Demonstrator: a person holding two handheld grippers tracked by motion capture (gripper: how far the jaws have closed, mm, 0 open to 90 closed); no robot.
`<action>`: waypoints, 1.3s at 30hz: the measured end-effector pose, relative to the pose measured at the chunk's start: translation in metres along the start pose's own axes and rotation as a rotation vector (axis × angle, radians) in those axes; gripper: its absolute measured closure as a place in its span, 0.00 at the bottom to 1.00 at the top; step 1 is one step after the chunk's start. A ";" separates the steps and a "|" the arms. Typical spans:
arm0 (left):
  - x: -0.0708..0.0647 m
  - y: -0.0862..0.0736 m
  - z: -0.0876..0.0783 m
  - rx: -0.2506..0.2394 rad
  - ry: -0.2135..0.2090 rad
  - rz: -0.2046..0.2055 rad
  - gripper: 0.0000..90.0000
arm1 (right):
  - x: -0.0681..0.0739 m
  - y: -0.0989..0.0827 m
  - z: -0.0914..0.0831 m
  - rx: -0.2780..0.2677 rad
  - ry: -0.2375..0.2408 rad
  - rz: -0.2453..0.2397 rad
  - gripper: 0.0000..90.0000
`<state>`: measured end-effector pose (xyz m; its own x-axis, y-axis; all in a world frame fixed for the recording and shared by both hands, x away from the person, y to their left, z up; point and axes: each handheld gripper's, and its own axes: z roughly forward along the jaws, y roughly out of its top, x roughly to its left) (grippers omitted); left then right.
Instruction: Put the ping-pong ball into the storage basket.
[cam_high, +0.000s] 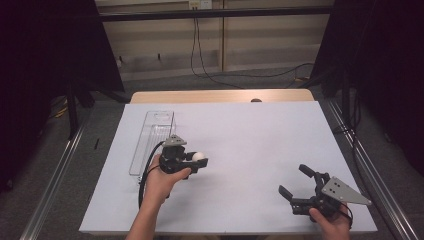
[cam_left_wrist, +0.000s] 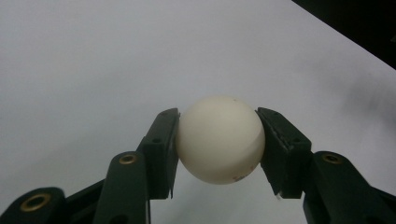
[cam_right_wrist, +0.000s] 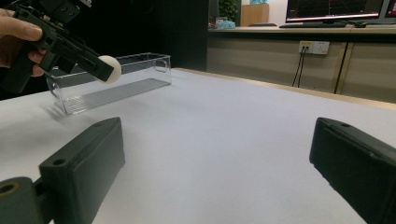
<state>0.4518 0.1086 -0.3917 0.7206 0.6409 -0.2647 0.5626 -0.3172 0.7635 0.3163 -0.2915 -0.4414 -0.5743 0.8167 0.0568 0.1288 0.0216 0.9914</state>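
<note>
Left gripper (cam_left_wrist: 219, 140): jaws closed onto a small, smooth, off-white round ball (cam_left_wrist: 219, 139), one black pad pressed to each side. In the left gripper view the ball sits between the pad tips, its upper half standing clear above them. The ball is lifted off the white table sheet (cam_high: 240, 140); in the right gripper view it hangs above the surface, in front of the clear plastic rectangular bin (cam_right_wrist: 112, 81).

High view: left gripper (cam_high: 196, 161) is just to the right of the bin (cam_high: 152, 142), which lies long-ways on the left side of the sheet. Ball (cam_high: 199, 156) shows at the gripper's tip.

Right gripper (cam_high: 296, 184): jaws spread wide, nothing between them, held low over the near right part of the sheet. Its own view shows both black pads far apart with bare sheet between.

Hard to make out: small reddish marks near the ball's lower edge, too small to read. The bin's inside looks bare apart from its ribbed floor, though the left gripper covers one corner of it.
</note>
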 end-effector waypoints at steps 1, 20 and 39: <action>0.000 0.000 0.000 0.000 -0.003 0.000 0.57 | 0.000 0.000 0.000 -0.001 0.001 -0.001 0.03; 0.005 0.001 -0.007 -0.014 0.007 -0.024 0.57 | 0.000 0.000 0.000 -0.001 0.000 0.002 0.03; 0.014 0.002 -0.019 -0.025 0.015 -0.040 0.57 | 0.000 0.000 0.000 -0.001 0.003 -0.002 0.03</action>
<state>0.4552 0.1300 -0.3832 0.6917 0.6630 -0.2863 0.5802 -0.2741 0.7670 0.3168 -0.2914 -0.4413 -0.5773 0.8147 0.0548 0.1267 0.0230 0.9917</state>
